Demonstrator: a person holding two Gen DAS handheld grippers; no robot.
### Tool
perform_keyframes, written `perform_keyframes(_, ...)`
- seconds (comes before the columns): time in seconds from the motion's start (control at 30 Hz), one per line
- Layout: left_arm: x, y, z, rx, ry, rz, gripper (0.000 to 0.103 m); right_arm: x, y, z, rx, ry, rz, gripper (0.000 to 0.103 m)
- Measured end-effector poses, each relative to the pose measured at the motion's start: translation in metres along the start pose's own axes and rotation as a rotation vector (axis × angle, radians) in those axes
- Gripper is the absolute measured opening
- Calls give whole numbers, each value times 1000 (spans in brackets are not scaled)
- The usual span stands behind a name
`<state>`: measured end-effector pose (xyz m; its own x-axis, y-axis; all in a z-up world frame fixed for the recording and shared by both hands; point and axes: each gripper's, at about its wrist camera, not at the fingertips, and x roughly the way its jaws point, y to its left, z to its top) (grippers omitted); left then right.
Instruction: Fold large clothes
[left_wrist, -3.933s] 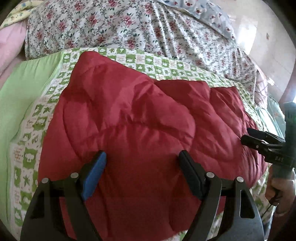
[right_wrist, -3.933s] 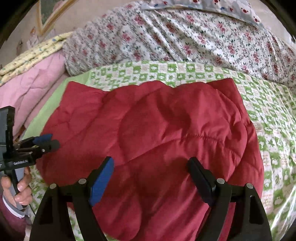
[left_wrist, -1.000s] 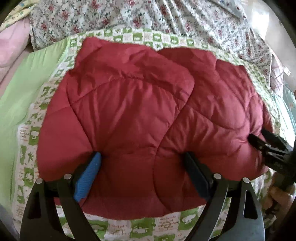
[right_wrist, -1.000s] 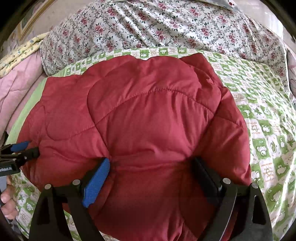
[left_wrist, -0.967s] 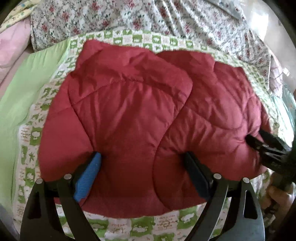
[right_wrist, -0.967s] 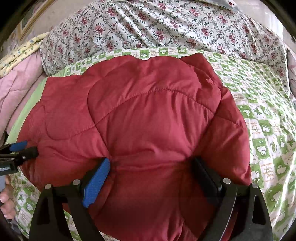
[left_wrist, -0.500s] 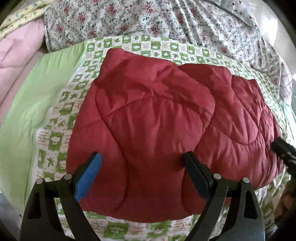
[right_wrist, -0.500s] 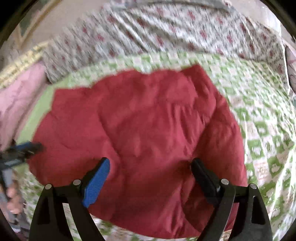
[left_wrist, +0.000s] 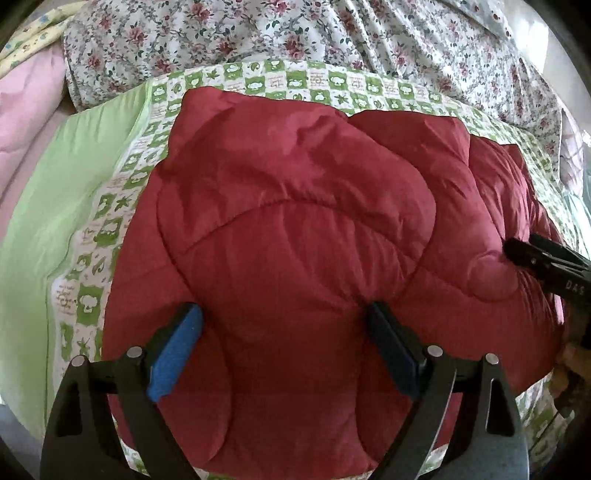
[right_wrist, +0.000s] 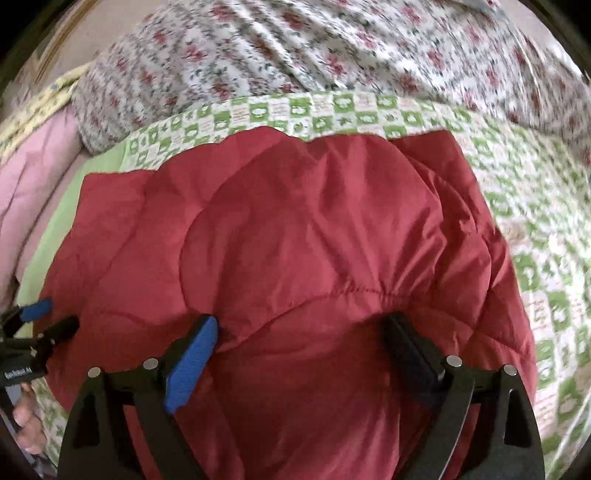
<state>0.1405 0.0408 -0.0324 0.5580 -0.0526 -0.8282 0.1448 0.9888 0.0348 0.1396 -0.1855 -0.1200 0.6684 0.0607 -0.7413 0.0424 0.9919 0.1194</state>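
A red quilted jacket lies folded in a thick bundle on a bed with a green-checked sheet. My left gripper stands open over the bundle's near left part, with padded fabric bulging up between its wide jaws. The right gripper is over the near right part of the jacket. Its jaws are opening, with red fabric between them and no pinch showing. Each gripper appears in the other's view: the right gripper at the jacket's right edge, the left gripper at its left edge.
A floral duvet is heaped along the far side of the bed. A pink blanket lies at the far left beside a plain green sheet. Checked sheet shows to the right of the jacket.
Both hands have slid sideways over the jacket. In the left wrist view the bundle now sits further right and more plain green sheet shows. The jacket keeps its folded shape.
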Motion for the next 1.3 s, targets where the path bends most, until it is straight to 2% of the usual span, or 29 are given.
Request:
perform_keyframes(0.4, 7, -1, 2, 10, 0, 5, 95, 0, -3, -1, 7, -16, 1, 93)
perform_keyframes(0.57, 10, -2, 3, 10, 2, 6, 95, -31, -1, -5, 38, -78, 23, 91)
perform_keyframes(0.7, 10, -2, 2, 9, 2, 6, 96, -51, 8, -15, 0, -99, 32, 91)
perform_keyframes(0.77, 11, -2, 2, 8, 0, 7, 96, -48, 11, -20, -21, -67, 28, 91)
perform_keyframes(0.9, 11, -2, 3, 9, -2, 9, 96, -27, 11, -30, -72, -18, -53, 91)
perform_keyframes(1.07, 11, -3, 2, 8, -3, 13, 96, -9, 6, -30, -69, -8, -81, 94)
perform_keyframes(1.3, 16, -3, 4, 13, -5, 11, 99, -5, 8, -34, -69, -25, -97, 95)
